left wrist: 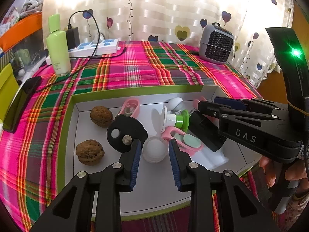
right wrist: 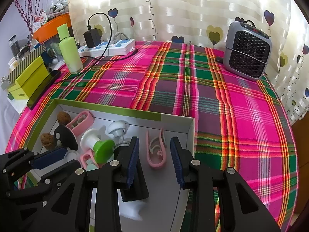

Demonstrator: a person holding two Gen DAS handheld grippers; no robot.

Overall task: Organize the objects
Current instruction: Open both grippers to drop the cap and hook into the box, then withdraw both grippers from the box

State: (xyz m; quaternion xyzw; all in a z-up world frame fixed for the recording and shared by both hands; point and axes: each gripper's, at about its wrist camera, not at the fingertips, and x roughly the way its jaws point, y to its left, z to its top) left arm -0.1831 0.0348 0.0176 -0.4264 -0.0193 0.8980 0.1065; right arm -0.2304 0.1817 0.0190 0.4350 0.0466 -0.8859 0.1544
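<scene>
Box (right wrist: pixel 174 120) w/ walnuts (left wrist: pixel 89 151), prob. clips (right wrist: pixel 156 150)

We see a plaid-covered table (right wrist: pixel 222 104): box (right wrist: pixel 173 118) near, bottle (right wrist: pixel 69 50) and power strip (right wrist: pixel 108 47) far left, heater (right wrist: pixel 248 55) far right.

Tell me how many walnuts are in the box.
2, both at the box's left end: one walnut near the back wall, the other walnut nearer the front, left of the black disc. Clutter could hide more.

Walnuts (left wrist: pixel 101 116) left in box (left wrist: pixel 135 93), clip (right wrist: pixel 156 150) perhaps rightmost.
</scene>
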